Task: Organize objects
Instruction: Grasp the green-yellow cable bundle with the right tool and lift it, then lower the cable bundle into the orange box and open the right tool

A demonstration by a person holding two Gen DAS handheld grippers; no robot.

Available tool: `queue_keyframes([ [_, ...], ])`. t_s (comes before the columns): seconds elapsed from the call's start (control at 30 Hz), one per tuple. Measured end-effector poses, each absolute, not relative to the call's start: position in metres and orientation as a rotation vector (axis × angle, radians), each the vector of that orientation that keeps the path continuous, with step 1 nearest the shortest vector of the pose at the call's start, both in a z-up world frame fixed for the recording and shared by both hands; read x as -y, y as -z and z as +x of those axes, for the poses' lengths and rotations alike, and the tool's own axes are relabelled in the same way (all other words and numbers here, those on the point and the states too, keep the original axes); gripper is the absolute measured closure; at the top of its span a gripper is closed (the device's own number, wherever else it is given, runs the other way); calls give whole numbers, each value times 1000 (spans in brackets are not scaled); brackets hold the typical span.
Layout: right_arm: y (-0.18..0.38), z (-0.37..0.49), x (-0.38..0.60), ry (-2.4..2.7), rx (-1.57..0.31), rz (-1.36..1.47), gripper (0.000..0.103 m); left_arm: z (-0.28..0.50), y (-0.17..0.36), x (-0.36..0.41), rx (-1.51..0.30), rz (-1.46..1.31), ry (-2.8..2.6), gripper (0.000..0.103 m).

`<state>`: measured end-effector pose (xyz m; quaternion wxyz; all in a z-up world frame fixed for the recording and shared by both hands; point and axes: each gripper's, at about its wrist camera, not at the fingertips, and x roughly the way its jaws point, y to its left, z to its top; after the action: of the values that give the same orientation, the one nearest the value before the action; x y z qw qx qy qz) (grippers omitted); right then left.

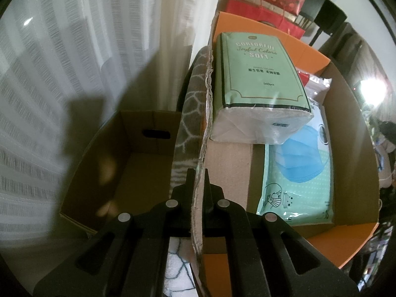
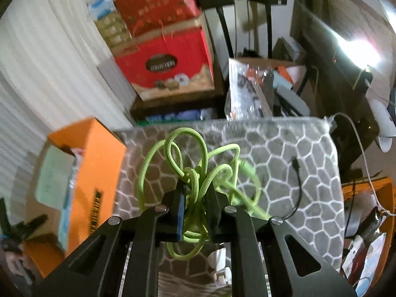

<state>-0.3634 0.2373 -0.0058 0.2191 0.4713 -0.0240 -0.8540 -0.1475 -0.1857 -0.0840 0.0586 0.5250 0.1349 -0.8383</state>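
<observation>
In the left wrist view my left gripper (image 1: 198,175) is shut on the torn cardboard wall (image 1: 206,113) of an orange box (image 1: 351,242). Inside that box lie a green tissue pack (image 1: 257,81) and a bag of blue face masks (image 1: 304,165). In the right wrist view my right gripper (image 2: 196,185) is shut on a tangle of lime-green cord (image 2: 193,163), whose loops stick up above a grey mat with a white honeycomb pattern (image 2: 297,158). The orange box (image 2: 96,168) stands to the left of the mat.
A brown cardboard box (image 1: 128,163) with a handle slot sits left of the orange box, by a white curtain (image 1: 74,61). A thin black cable (image 2: 297,188) lies on the mat. Red gift boxes (image 2: 165,59), a clear plastic bag (image 2: 250,91) and dark furniture (image 2: 334,79) crowd behind.
</observation>
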Motion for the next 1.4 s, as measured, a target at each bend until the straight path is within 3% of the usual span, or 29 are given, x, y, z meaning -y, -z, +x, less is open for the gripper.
queue_keyframes([
  [0.67, -118, -289, -178, 2229, 55, 1022, 90, -148, 84, 185, -443, 1584, 2538, 100],
  [0.93, -108, -255, -112, 2063, 7, 1025, 90, -148, 85, 186, -467, 1569, 2525, 100],
  [1.4, -33, -209, -8, 1814, -38, 1142, 90, -146, 85, 189, -491, 1566, 2521, 100],
])
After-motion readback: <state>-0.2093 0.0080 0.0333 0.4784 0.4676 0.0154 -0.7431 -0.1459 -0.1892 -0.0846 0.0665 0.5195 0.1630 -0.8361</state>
